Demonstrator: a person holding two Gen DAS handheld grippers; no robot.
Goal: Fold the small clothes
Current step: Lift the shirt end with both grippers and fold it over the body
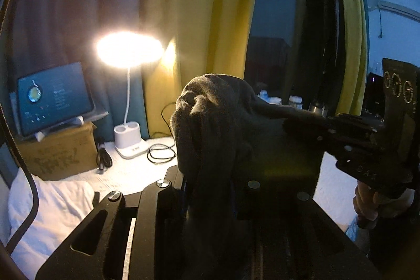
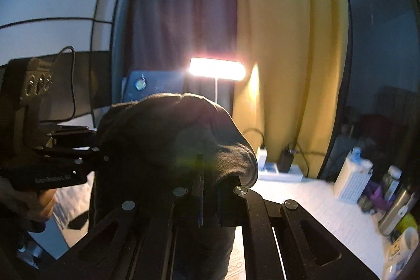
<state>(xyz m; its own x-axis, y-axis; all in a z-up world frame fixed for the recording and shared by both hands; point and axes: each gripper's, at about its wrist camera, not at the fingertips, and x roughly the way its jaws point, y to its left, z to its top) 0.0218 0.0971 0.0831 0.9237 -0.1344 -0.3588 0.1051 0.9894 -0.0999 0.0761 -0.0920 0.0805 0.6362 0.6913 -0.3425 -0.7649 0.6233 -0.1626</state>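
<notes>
A dark grey small garment (image 1: 210,117) hangs in the air between both grippers, above the white surface (image 1: 131,172). In the left wrist view it bunches over my left gripper (image 1: 210,175), which is shut on it; the fingertips are hidden under the cloth. From there the cloth stretches right to my right gripper (image 1: 309,122), held by a hand (image 1: 367,204). In the right wrist view the garment (image 2: 170,133) drapes over my right gripper (image 2: 207,175), whose jaws are shut on a fold of it. My left gripper (image 2: 97,148) grips its left edge.
A lit white desk lamp (image 1: 130,49) stands at the back beside a tablet (image 1: 52,99) on a cardboard box (image 1: 57,151). Black cables (image 1: 160,154) and a white pillow (image 1: 52,206) lie on the surface. Yellow curtains (image 2: 288,70) hang behind. Bottles and containers (image 2: 354,180) crowd the right.
</notes>
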